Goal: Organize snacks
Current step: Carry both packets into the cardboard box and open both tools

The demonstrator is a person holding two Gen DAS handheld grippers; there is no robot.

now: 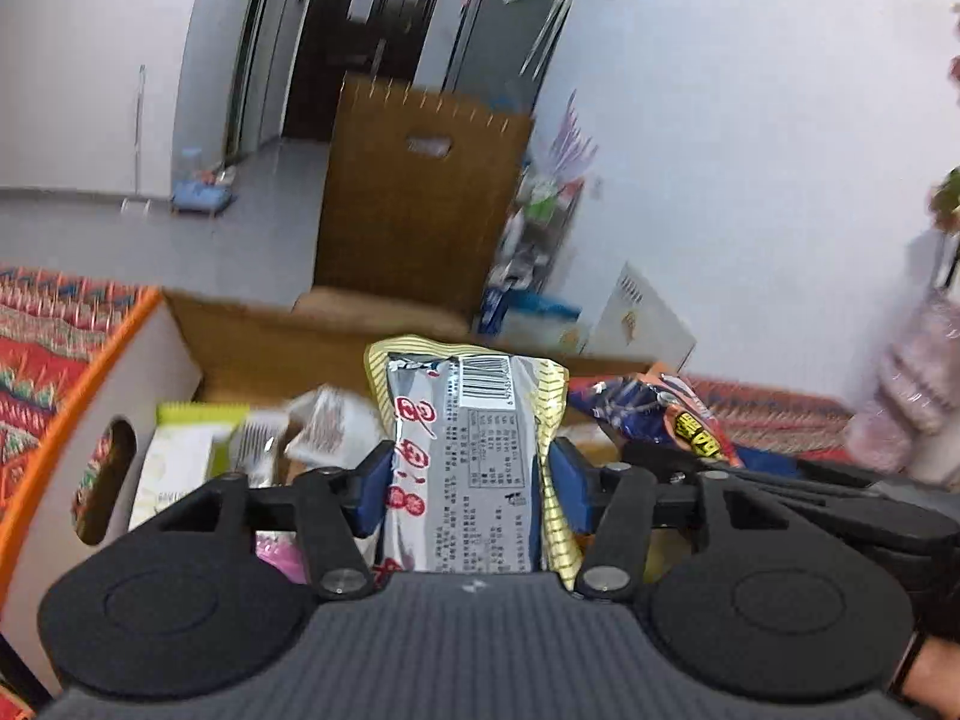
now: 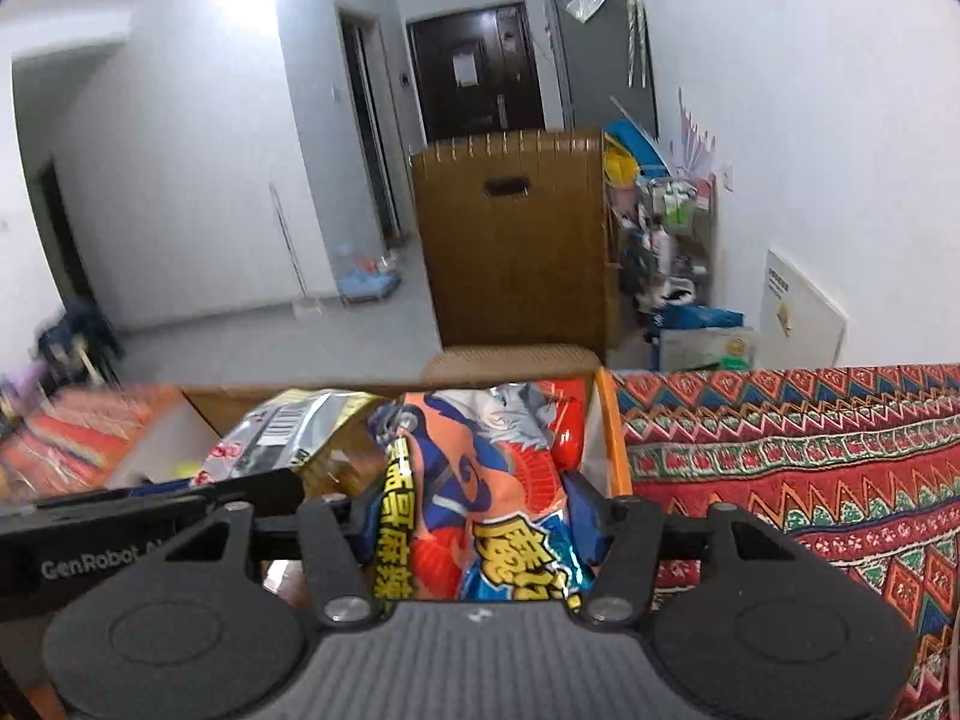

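Observation:
My left gripper (image 1: 467, 483) is shut on a silver and gold snack packet (image 1: 474, 444), held upright over the open cardboard box (image 1: 240, 336). My right gripper (image 2: 480, 519) is shut on an orange and blue snack bag (image 2: 498, 468), held over the right end of the same box (image 2: 612, 420). The silver packet also shows in the right wrist view (image 2: 288, 432), and the orange bag shows in the left wrist view (image 1: 654, 414). Several other snack packs lie in the box, among them a green and white pack (image 1: 186, 450).
The box has white sides with an orange rim (image 1: 90, 372) and a round hand hole. It sits on a red patterned cloth (image 2: 780, 468). Beyond stand a tall brown cardboard box (image 2: 516, 240), a cluttered rack (image 2: 672, 240) and a white wall.

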